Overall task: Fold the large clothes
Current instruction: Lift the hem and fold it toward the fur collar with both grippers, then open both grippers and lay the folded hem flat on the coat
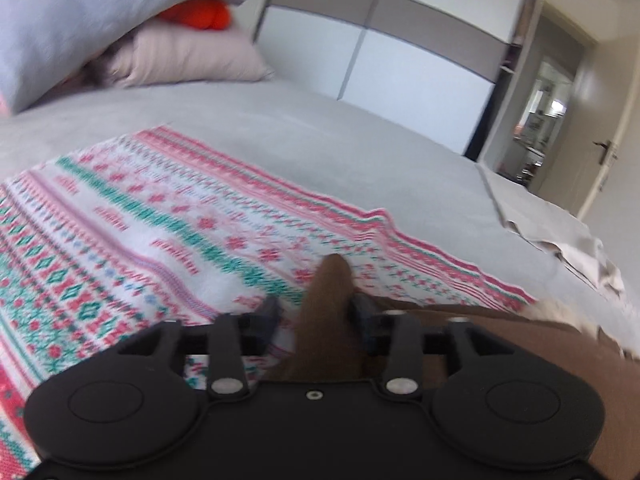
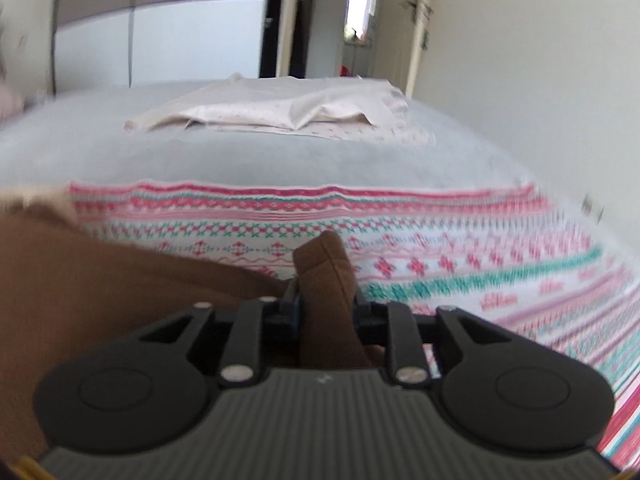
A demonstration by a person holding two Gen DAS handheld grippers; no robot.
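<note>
Brown garment (image 1: 500, 344) fabric sits pinched in both claws: the left claw (image 1: 316, 312) and the right claw (image 2: 324, 300) each clamp a bunched edge, likely so the cloth can be carried over in a fold. It lies over a patterned blanket (image 1: 160, 216) on the bed (image 2: 280, 156). Farther off rest a cream sheet (image 2: 288, 112) and pillows (image 1: 188, 56).

A grey bed (image 2: 280, 152) carries a patterned blanket (image 2: 440, 240) (pink, green, white), spread flat. Beyond the blanket lies a cream sheet (image 2: 280, 114); pillows (image 1: 188, 60) sit past its far corner.
</note>
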